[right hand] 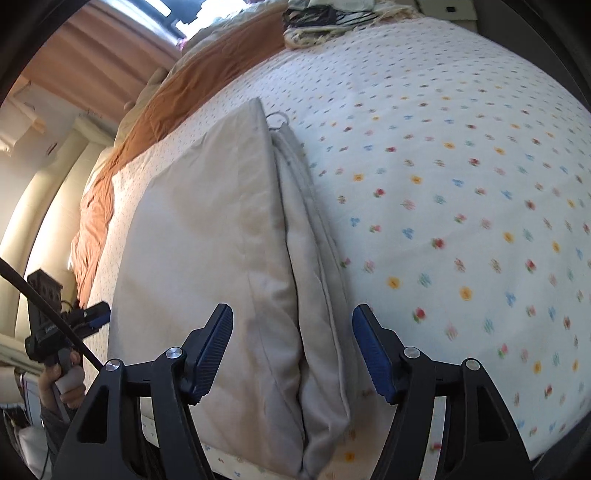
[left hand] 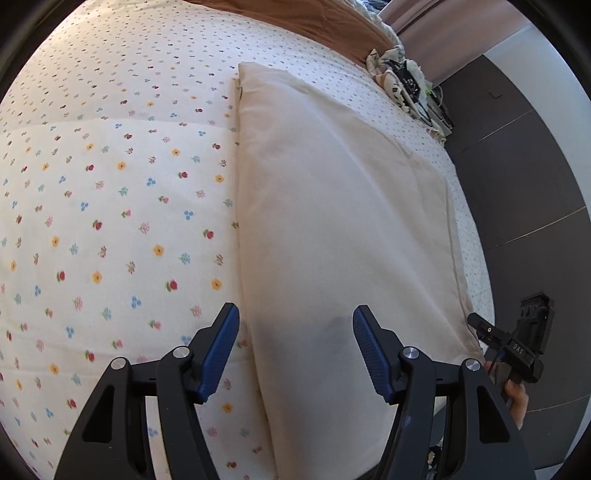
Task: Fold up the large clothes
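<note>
A large cream garment [left hand: 332, 192] lies folded into a long rectangle on the flowered bed sheet [left hand: 110, 184]. My left gripper [left hand: 295, 350] is open and empty, hovering above the garment's near left edge. The right gripper also shows in the left wrist view [left hand: 480, 328], at the garment's near right corner. In the right wrist view the garment [right hand: 207, 240] shows stacked folded layers along its right edge. My right gripper [right hand: 293, 350] is open and empty above the near end of that edge. The left gripper shows at the far left [right hand: 96, 314].
An orange blanket [left hand: 314, 18] lies at the head of the bed. A pile of patterned clothes [left hand: 402, 77] sits near the bed's right edge. Dark floor [left hand: 517, 166] runs beside the bed. Curtains [right hand: 92, 66] hang beyond the bed.
</note>
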`<move>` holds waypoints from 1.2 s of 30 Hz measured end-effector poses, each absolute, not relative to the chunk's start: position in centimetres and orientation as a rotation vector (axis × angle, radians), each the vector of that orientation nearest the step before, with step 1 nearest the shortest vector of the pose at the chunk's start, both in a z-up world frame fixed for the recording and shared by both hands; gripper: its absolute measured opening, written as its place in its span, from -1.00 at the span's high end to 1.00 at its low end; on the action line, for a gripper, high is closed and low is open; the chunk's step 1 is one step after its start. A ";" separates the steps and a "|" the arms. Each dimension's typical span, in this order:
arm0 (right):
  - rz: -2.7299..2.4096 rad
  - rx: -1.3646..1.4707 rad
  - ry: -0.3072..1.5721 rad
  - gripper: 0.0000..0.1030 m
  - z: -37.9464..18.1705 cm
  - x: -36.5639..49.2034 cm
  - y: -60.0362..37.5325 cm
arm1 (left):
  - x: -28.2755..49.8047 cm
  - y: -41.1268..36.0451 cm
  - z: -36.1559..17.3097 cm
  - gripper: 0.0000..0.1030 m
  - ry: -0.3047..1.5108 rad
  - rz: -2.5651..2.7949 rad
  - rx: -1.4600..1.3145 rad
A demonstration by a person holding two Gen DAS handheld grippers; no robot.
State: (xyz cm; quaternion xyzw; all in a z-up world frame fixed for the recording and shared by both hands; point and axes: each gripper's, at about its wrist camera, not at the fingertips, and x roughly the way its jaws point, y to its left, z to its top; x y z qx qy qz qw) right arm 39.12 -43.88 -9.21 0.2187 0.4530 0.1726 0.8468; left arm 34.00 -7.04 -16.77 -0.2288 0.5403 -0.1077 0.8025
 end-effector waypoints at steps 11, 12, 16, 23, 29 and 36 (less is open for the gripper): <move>0.499 0.581 1.066 -0.27 -10.6 48.8 -45.3 | 35.9 -5.4 -18.4 -0.25 1.163 -0.221 -0.561; 0.507 0.591 1.068 -0.27 -10.7 49.5 -45.2 | 36.1 -5.2 -18.3 -0.25 1.158 -0.219 -0.558; 0.585 0.648 1.084 -0.27 -11.6 52.6 -44.4 | 37.1 -4.8 -18.0 -0.20 1.140 -0.220 -0.550; 0.664 0.661 1.113 -0.21 -12.6 56.6 -41.9 | 39.5 -4.4 -17.8 -0.11 1.120 -0.213 -0.563; 0.683 0.703 1.140 0.01 -13.4 59.5 -41.1 | 41.8 -5.0 -17.9 -0.08 1.122 -0.203 -0.559; 0.691 0.725 1.135 0.02 -13.8 61.6 -40.2 | 44.9 -4.9 -18.5 -0.08 1.129 -0.145 -0.550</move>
